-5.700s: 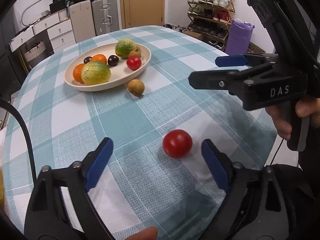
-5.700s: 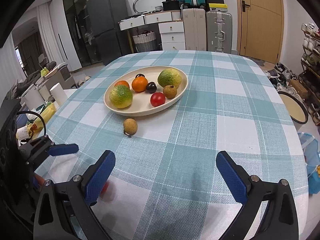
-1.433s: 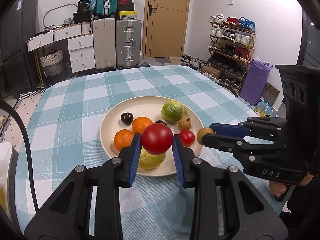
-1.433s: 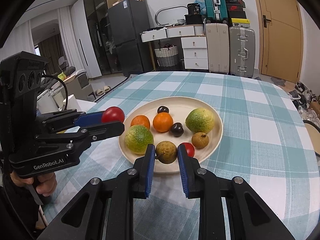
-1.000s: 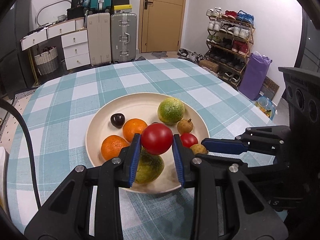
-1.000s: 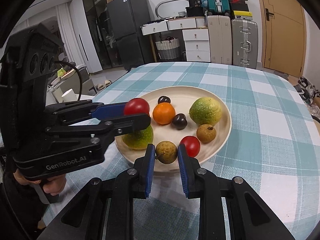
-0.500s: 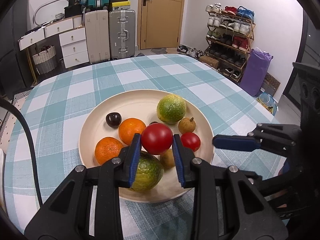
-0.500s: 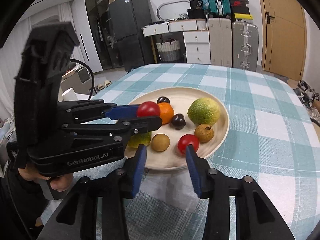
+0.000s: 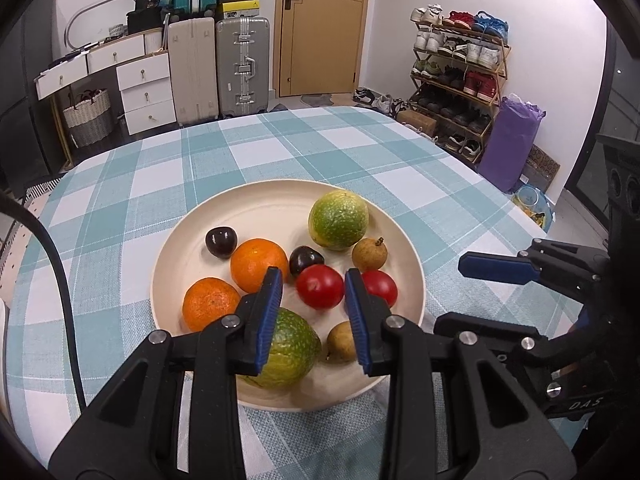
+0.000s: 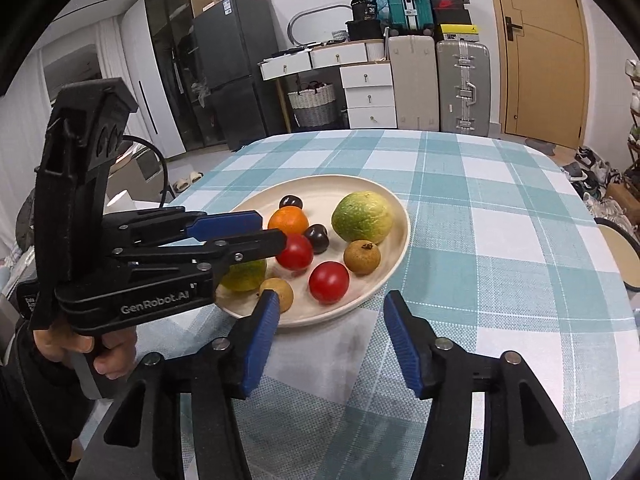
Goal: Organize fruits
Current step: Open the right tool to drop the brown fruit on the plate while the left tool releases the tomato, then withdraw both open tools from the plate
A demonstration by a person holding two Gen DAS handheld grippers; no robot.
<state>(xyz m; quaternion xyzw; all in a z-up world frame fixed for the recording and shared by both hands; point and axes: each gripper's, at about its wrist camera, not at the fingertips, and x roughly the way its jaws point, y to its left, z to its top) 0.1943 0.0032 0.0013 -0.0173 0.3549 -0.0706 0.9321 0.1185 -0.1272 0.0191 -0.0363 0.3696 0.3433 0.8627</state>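
All the fruit now sits on the plate [image 9: 414, 264] at centre frame. The left gripper [image 9: 314, 304] hangs spread around a tomato [image 9: 320, 286], seemingly released; the right gripper [image 10: 330, 338], spread, holds nothing. Little seems left.

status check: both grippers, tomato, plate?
Left gripper open around tomato, tomato resting in plate. Right gripper open, empty, short of plate rim. All fruit in plate; nothing in the way.
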